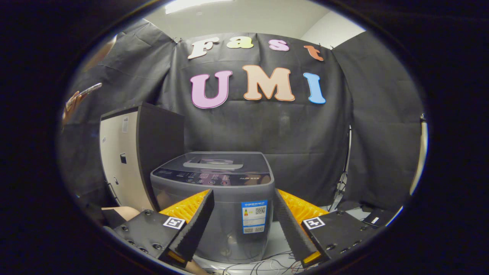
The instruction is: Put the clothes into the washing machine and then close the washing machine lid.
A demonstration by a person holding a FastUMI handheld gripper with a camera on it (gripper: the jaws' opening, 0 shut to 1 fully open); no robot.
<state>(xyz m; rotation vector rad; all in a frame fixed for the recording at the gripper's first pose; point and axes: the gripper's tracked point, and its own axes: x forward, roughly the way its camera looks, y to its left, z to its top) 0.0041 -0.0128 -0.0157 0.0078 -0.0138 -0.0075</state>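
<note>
A small grey top-loading washing machine [225, 191] stands on the floor just ahead of my fingers. Its lid [217, 160] lies flat and closed, with a handle recess on top and a control strip along the front edge. My gripper [244, 198] is open, its two fingers spread wide on either side of the machine's front face, with nothing between them. No clothes can be made out in this view.
A tall cabinet [130, 156] with a pale door stands left of the machine. A person's hand holding a phone [78, 99] shows at the upper left. Cables [267, 263] lie on the floor under the machine. A black box [376, 219] sits at the lower right.
</note>
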